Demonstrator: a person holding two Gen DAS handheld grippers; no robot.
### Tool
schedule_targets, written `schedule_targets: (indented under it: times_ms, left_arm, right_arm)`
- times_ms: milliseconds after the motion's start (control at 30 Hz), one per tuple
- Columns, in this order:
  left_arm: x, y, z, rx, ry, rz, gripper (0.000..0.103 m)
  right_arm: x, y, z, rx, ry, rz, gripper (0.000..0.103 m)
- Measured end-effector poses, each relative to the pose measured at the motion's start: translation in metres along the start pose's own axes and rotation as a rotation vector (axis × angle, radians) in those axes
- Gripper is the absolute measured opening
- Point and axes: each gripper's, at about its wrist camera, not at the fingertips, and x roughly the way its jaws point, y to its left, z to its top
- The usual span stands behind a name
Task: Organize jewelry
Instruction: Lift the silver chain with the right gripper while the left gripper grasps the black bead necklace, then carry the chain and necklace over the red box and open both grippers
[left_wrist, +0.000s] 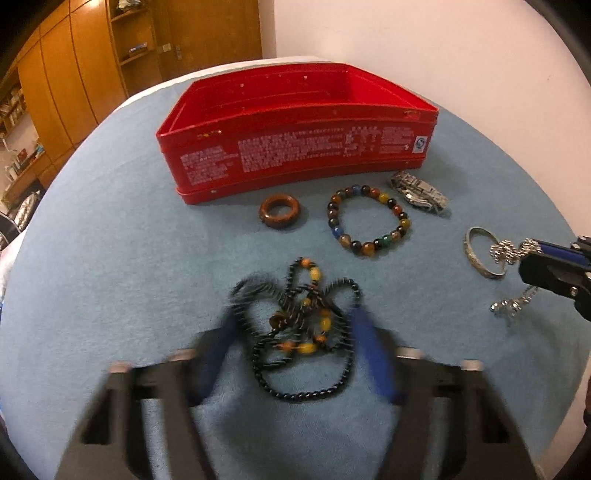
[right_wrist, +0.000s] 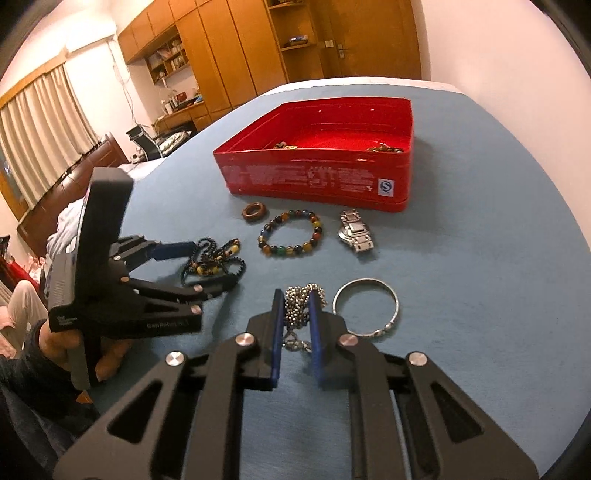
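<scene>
Blue-padded left gripper (left_wrist: 291, 328) astride black necklace (left_wrist: 295, 332)

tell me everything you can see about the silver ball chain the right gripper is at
The silver ball chain looks like metal, made of small shiny round beads, bunched into a loose heap with a clasp-like end trailing toward the camera. It lies on the blue cloth, between the blue pads of the right gripper, which stand close on either side; whether they pinch it yet is unclear. The silver bangle lies just beside it. From the left wrist view, part of the chain overlaps the bangle.
</scene>
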Motion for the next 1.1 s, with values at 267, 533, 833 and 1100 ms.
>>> schedule_targets:
  times_ms: [267, 533, 833, 1100]
  left_arm:
    - [-0.008, 0.011, 0.0, -0.057, 0.016, -0.047, 0.011]
    - [-0.042, 0.015, 0.006, -0.051, -0.042, -0.007, 0.01]
    - [-0.092, 0.026, 0.024, -0.05, -0.16, 0.007, 0.01]
    - [-0.111, 0.031, 0.041, -0.031, -0.2, -0.003, 0.01]
  right_arm:
    - [-0.006, -0.002, 0.003, 0.001, -0.015, 0.008, 0.011]
    - [-0.02, 0.009, 0.014, -0.03, -0.044, 0.007, 0.011]
    - [-0.03, 0.026, 0.036, -0.096, -0.066, -0.01, 0.011]
    - [-0.034, 0.033, 0.06, -0.141, -0.084, -0.024, 0.011]
